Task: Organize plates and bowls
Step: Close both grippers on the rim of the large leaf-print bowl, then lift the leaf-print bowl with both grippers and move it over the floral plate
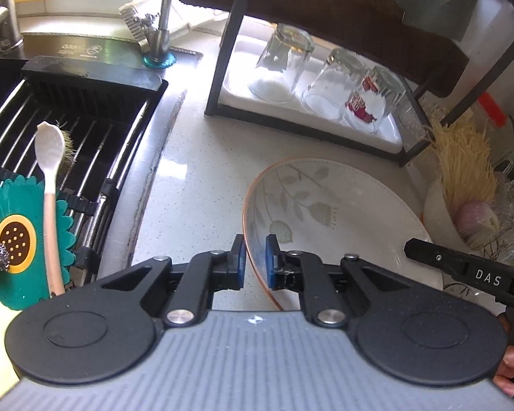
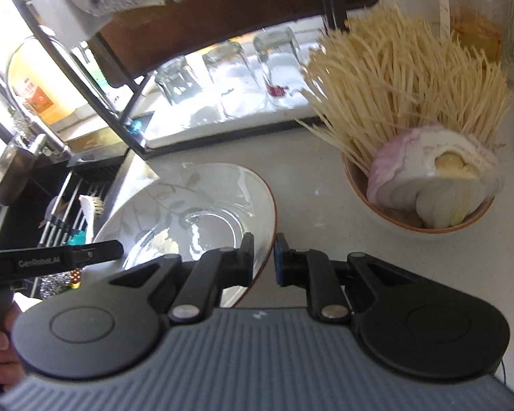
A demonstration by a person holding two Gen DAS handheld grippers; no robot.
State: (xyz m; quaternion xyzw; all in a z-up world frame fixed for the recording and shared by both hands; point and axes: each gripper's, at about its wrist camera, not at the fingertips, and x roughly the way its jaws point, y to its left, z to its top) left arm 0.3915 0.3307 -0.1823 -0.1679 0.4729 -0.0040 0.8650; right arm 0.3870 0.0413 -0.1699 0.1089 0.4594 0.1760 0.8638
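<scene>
A white plate [image 1: 332,226] with a grey leaf pattern and a brown rim lies over the pale counter [image 1: 195,178]. My left gripper [image 1: 256,262] is shut on the plate's left rim, with the edge pinched between the blue pads. In the right wrist view the same plate [image 2: 202,205] holds a little water, and my right gripper [image 2: 264,257] is shut on its right rim. Whether the plate still touches the counter I cannot tell.
A bowl [image 2: 418,226] of dry noodles and a cut onion stands right of the plate. Behind is a black rack [image 1: 222,68] with three upturned glasses [image 1: 281,65]. The sink [image 1: 85,130] on the left holds a wire rack, a pink spoon [image 1: 49,171] and scrubbers.
</scene>
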